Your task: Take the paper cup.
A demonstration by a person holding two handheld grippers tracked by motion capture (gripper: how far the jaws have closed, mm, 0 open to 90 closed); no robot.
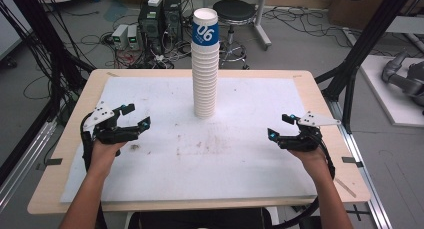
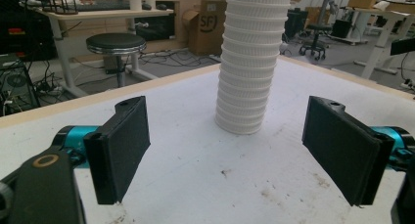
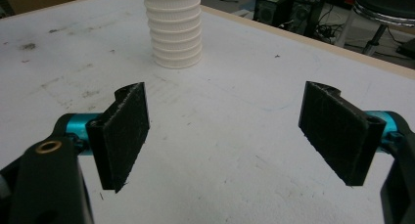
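The left gripper (image 1: 136,116) rests near the left edge of the worktop (image 1: 65,154) with its jaws spread wide and nothing between them; in its own view the black pads (image 2: 126,145) frame bare white surface. The right gripper (image 1: 280,127) sits near the right edge, jaws likewise apart and empty, pads (image 3: 125,136) well clear of anything. Both point inward toward the middle.

Between them, nearer the far edge and well apart from either gripper, stands the stack of paper cups (image 1: 205,64), upside down, tall and slightly leaning, the top cup carrying a blue band. The nested rims form ribbed rings (image 2: 247,82) up the column.

The cups are probably very light, thin-walled and easily crushed, and the column likely topples from a sideways nudge. The ribbed rims should give the pads some purchase. A gentle squeeze across the top cup's wall, just below its closed base, seems the safest hold for lifting one off; steadying the lower stack with the other gripper would help.
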